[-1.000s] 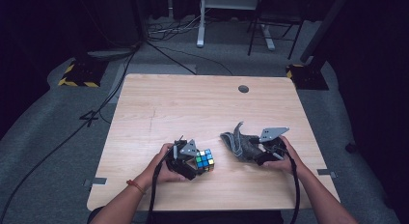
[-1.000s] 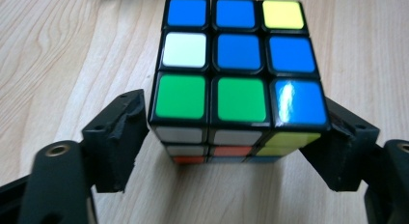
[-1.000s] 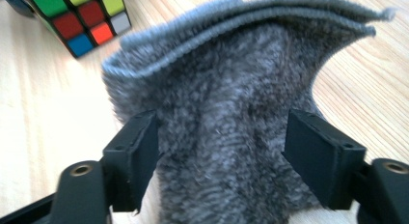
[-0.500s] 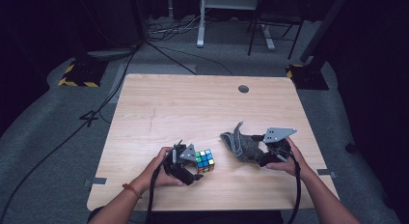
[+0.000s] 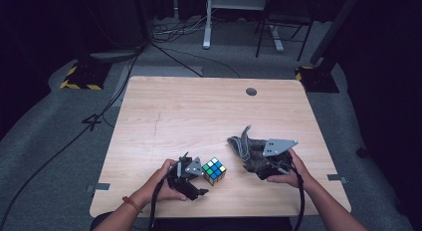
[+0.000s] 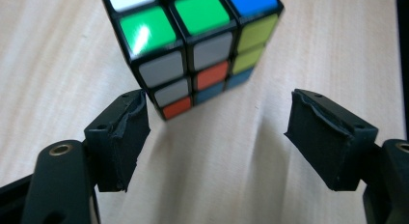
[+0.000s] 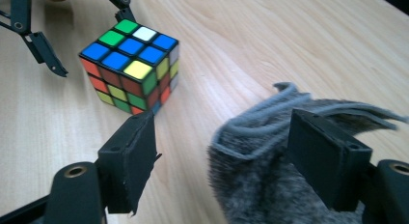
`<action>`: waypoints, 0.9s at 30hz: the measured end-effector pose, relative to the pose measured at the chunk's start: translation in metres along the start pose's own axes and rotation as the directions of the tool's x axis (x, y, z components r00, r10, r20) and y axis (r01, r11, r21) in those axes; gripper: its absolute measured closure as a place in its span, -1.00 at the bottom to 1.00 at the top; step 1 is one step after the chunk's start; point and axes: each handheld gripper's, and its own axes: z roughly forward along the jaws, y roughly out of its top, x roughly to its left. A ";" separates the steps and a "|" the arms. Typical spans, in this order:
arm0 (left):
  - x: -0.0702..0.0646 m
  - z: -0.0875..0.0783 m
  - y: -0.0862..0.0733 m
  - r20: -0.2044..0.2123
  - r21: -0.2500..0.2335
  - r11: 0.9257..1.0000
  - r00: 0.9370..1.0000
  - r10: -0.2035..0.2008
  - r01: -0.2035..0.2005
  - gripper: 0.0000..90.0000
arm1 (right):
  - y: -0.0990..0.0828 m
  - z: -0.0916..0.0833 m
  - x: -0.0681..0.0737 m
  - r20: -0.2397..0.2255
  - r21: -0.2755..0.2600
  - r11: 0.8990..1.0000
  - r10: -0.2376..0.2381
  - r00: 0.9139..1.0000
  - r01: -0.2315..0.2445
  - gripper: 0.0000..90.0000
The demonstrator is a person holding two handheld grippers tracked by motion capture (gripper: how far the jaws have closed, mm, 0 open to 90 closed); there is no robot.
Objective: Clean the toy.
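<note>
The cube [image 5: 214, 171] sits free on the desk [image 5: 199, 116] at lower middle, not yet grabbed. The left gripper [image 6: 217, 132] jaws, just closing, are open and empty. The right gripper [image 7: 224, 151] jaws are open by the grey cloth [image 7: 270, 185].

Glossy plastic cube [image 7: 129, 65]; fuzzy grey cloth [image 7: 270, 171]; matt wooden table [image 5: 199, 111].

The cube [image 6: 193, 45] is cut off at the top edge (left gripper view), the grey cloth [image 7: 270, 185] seemingly below.
</note>
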 end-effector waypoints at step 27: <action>0.017 0.009 0.032 0.003 -0.072 0.996 0.998 0.056 -0.056 -0.65 | -0.011 0.043 0.016 -0.075 0.107 0.993 -0.037 0.996 0.045 -0.43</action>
